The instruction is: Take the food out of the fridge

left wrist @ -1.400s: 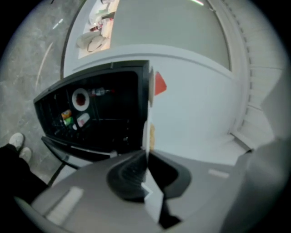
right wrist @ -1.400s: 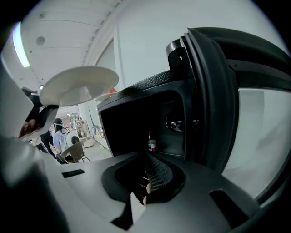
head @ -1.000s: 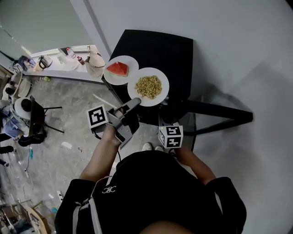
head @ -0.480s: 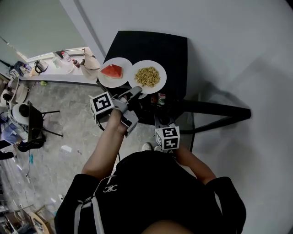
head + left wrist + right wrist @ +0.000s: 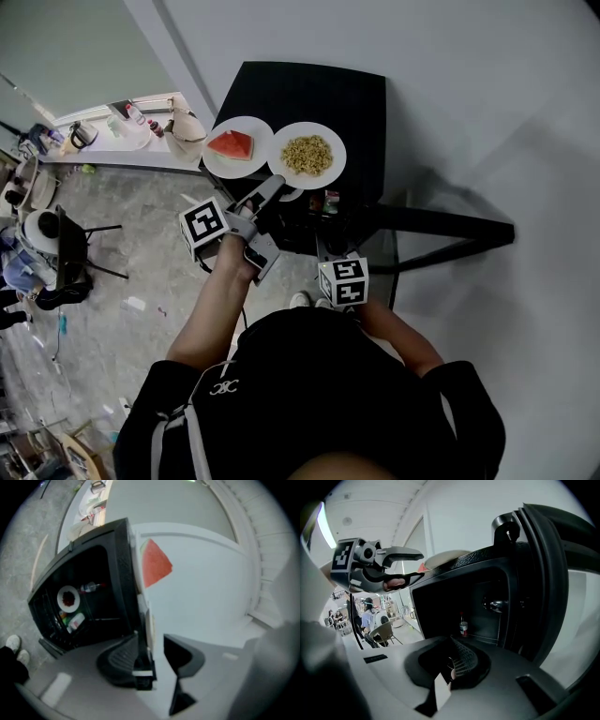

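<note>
Two white plates stand on top of the black fridge (image 5: 309, 89): one with a watermelon wedge (image 5: 235, 145), one with noodles (image 5: 307, 156). My left gripper (image 5: 278, 190) is at the noodle plate's near rim. Its jaws are opening: the rim (image 5: 148, 625) lies between them, beside one pad and clear of the other. The watermelon (image 5: 154, 565) shows beyond. My right gripper (image 5: 452, 667) is shut on nothing and points into the open fridge, where a small bottle (image 5: 462, 626) stands. A plate of red food (image 5: 68, 598) and a bottle (image 5: 89, 588) sit on the shelves.
The fridge door (image 5: 543, 573) hangs open at the right of my right gripper. A counter (image 5: 122, 141) with a kettle and bottles runs left of the fridge. People and chairs (image 5: 379, 632) are farther off in the room. A white wall (image 5: 469, 94) is behind the fridge.
The noodle plate has gone from the fridge's front edge further onto its top, beside the watermelon plate. My left jaws have parted from its rim. The right gripper has shifted slightly.
</note>
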Motion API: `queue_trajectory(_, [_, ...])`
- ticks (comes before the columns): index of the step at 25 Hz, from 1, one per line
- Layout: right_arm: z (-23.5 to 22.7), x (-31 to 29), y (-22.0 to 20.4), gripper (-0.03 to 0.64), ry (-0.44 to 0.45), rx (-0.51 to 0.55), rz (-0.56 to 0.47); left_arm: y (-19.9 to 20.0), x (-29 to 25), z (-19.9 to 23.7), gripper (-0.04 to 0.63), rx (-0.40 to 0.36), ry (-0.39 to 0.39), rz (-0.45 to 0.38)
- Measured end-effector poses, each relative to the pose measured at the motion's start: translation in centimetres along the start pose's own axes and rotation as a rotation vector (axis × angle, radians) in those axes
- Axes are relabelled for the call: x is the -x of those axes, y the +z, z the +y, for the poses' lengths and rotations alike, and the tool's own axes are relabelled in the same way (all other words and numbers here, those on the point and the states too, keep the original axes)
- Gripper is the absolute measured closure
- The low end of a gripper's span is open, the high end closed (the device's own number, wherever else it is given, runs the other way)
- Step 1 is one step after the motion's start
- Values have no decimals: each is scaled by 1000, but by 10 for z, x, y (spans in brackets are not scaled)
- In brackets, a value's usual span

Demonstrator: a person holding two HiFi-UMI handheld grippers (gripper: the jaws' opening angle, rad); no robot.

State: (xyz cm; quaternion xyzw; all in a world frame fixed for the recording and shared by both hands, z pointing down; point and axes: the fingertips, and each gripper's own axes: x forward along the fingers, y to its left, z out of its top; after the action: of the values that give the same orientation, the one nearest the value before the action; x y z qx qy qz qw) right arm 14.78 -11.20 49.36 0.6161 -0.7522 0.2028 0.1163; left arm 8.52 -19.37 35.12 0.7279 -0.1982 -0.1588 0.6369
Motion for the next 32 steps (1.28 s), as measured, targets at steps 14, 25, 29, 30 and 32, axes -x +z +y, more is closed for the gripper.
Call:
queue_trajectory(14, [17, -1, 26, 621, 31, 0, -51, -11, 58, 62, 598, -1011, 441, -9])
queue_trajectory(25, [33, 6, 27, 621, 66, 27, -50, -33, 58, 92, 601, -1038, 470, 45])
queue_trajectory(29, [35, 7, 23, 621, 78, 35, -41, -33, 65, 95, 600, -1033, 486, 16])
queue_trajectory(30, [36, 9, 22, 620, 82, 40, -41, -33, 67, 95, 600, -1030, 494, 10])
queue_trajectory(32, [37, 11, 21, 620, 88, 54, -44, -35, 72, 96, 600, -1029, 512, 3])
